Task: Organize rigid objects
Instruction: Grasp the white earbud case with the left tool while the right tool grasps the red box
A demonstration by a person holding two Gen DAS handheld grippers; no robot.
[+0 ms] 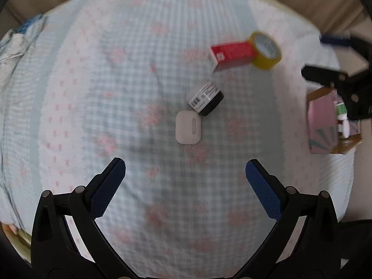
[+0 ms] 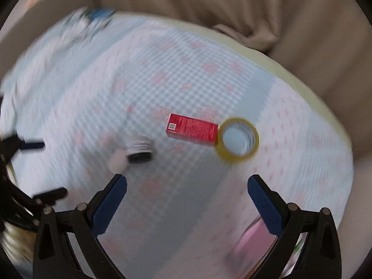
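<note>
This looks like a home bedroom. A soft quilted bedspread (image 1: 93,93) in pale blue check with pink flower print fills most of both views and dimples like a mattress. Beige curtain folds (image 2: 232,11) hang across the top of the right wrist view. Small household items lie near the centre: a red carton (image 2: 191,129) touching a tape roll (image 2: 238,139).

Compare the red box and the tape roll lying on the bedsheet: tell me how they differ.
The red box is a flat-sided oblong lying on its long face; the tape roll is a ring with an open core. The red box is opaque red with small print and a code square; the tape roll is translucent yellow. Both rest on the checked bedsheet, touching end to side, and neither is held.
</note>
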